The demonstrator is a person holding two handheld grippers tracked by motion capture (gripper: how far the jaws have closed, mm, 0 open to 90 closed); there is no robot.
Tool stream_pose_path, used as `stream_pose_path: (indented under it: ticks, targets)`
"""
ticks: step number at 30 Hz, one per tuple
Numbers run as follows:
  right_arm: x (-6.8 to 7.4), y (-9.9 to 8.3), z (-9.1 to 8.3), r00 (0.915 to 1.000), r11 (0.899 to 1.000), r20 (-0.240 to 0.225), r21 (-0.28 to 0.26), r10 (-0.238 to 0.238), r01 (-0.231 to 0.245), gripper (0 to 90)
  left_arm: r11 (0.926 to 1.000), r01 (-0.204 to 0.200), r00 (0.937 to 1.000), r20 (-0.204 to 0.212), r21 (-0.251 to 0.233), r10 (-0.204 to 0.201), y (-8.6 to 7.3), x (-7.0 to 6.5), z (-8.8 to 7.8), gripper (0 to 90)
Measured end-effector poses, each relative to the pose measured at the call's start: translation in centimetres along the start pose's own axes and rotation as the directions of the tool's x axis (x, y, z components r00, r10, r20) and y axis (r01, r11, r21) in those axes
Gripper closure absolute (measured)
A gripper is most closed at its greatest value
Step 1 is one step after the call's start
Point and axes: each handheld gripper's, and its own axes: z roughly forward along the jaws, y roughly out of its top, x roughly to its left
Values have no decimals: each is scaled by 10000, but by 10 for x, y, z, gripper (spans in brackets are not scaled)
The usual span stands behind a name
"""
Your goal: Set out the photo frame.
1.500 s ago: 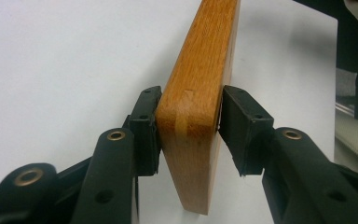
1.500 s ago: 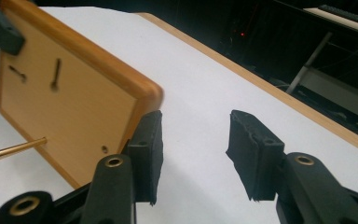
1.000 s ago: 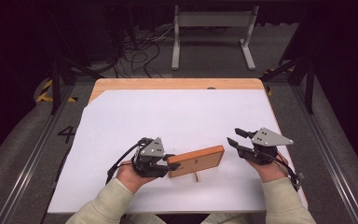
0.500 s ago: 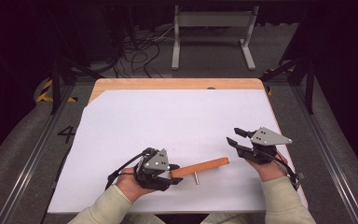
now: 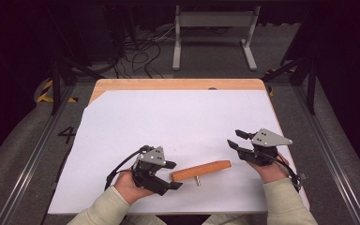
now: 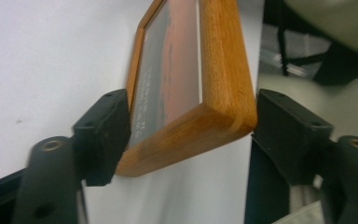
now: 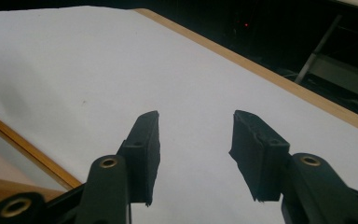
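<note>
Now the frame (image 5: 201,170) stands on the white sheet (image 5: 178,122), near the front edge, between the two hands. A second ago it was tilted, its flat wooden back turned up; half a second ago it was already almost on edge. From above it now reads as a thin orange bar, with a small prop (image 5: 197,180) sticking out on the near side.

The left gripper (image 5: 171,175) has just been opening. In the left gripper view the corner of the frame (image 6: 200,116) sits between the spread jaws, one pad at or very near the glass side, the other just off the wood; whether the first pad touches I cannot tell. To my eye it no longer pinches the frame, so the frame looks set down and let go, resting on its prop.

The right gripper (image 5: 235,140) hangs to the right of the frame, jaws spread wide with nothing between them, well apart from it. In its own view the right gripper (image 7: 193,154) looks out over bare sheet, with a corner of the frame (image 7: 9,154) at the lower left.

The frame is close to the near edge of the table (image 5: 178,84), so a knock from the withdrawing left hand could tip it toward the person. The far half of the sheet is bare on both sides, with ample room to pull either hand away.
</note>
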Motion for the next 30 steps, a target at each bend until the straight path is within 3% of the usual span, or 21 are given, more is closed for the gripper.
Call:
stream_pose_path:
  ticks: [5,8,11,12,13,16,21,24,30]
  targets:
    - [-1,-9,-2,9999,9990,-116,439,110,-105,566,9968,-174,9997,156,-774,187,-5,-1,-17,247]
    - [-1,-12,-5,9974,9917,-347,1139,632,-588,728,9913,-80,9995,-320,-1310,38,-5,0,-29,266]
    - [1,-14,-7,9957,9834,-569,1700,737,-630,813,9859,104,9961,-847,-1671,-248,-6,5,-38,280]
    - [1,-14,-7,9957,9834,-569,1700,737,-630,813,9859,104,9961,-847,-1671,-248,-6,5,-38,282]
    - [2,-16,-7,9948,9785,-703,1978,734,-582,843,9826,252,9914,-1215,-1839,-481,-6,9,-43,283]
    - [4,-18,-8,9932,9742,-865,2185,775,-570,856,9795,427,9873,-1419,-1969,-715,-8,15,-47,285]
    - [9,-23,-9,9908,9643,-1071,2594,833,-531,867,9737,755,9617,-2425,-2150,-1281,-13,29,-54,292]
    - [13,-25,-9,9870,9606,-1359,2739,864,-464,867,9707,905,9519,-2671,-2228,-1500,-16,34,-57,293]
    - [23,-29,-6,9773,9523,-1963,3046,801,-169,876,9736,985,9369,-3105,-2059,-1604,-22,44,-57,289]
